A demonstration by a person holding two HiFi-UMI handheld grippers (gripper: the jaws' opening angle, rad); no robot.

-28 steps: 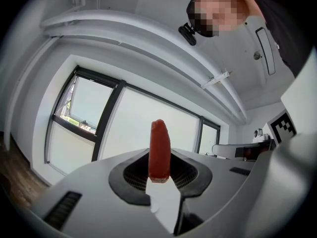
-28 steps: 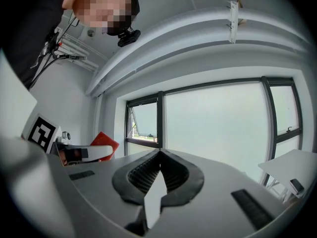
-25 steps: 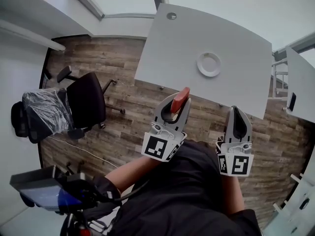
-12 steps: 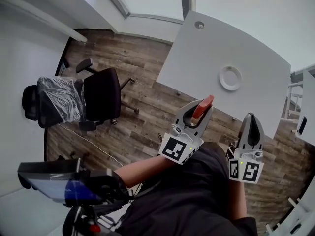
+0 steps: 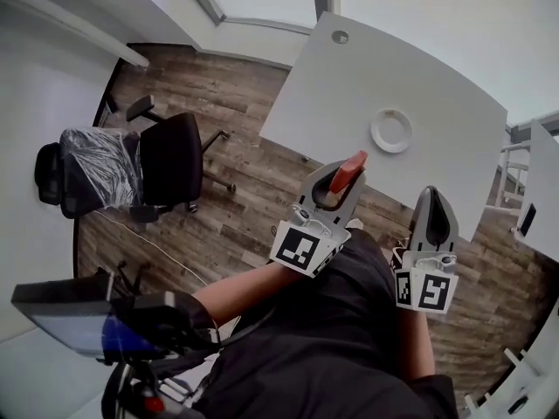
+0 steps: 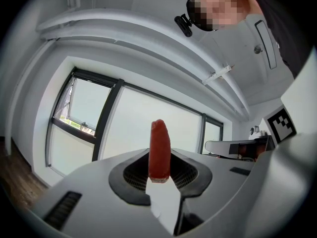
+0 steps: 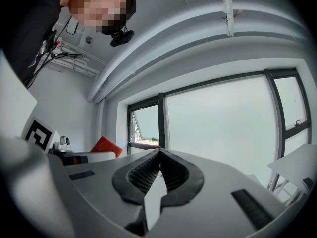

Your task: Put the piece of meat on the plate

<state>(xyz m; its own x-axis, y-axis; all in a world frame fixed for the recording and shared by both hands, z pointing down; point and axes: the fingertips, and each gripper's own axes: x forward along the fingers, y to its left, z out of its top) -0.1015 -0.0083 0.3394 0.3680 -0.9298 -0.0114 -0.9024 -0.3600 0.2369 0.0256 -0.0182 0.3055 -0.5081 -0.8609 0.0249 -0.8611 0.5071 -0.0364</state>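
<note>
Wooden floor (image 5: pixel 218 225) lies under the piece of meat (image 5: pixel 350 169), which is up in the air, short of the near edge of the white counter (image 5: pixel 332 94). It is a narrow red slab, pinched by its lower end between the jaws of the left hand-held gripper (image 5: pixel 339 184). In that gripper's own view it stands upright from the closed jaws, its top clear and its bottom end tucked between the ribbed pads.

The right hand-held gripper (image 5: pixel 431 201) hangs just beside the left one, a little nearer the person. Its jaws are closed together with nothing between them. From its view a red wedge shows at the left, past a grey body; I cannot make out its edges there.

A white plate (image 5: pixel 391 131) sits on the counter, well apart from the meat. The counter's right side is cut off by the frame, and a small round fitting (image 5: pixel 340 37) sits near its far corner.

Dark sleeves run from the lower edge up to both grippers. The hands themselves are hidden behind the marker cubes.

To the left stands a black office chair (image 5: pixel 170 157), and beside it a second chair wrapped in plastic (image 5: pixel 92 168). At the lower left a dark device (image 5: pixel 70 321) with a blurred screen is partly cut off.

Both gripper views look up at a large window (image 6: pixel 133 128) and a pale ceiling.
</note>
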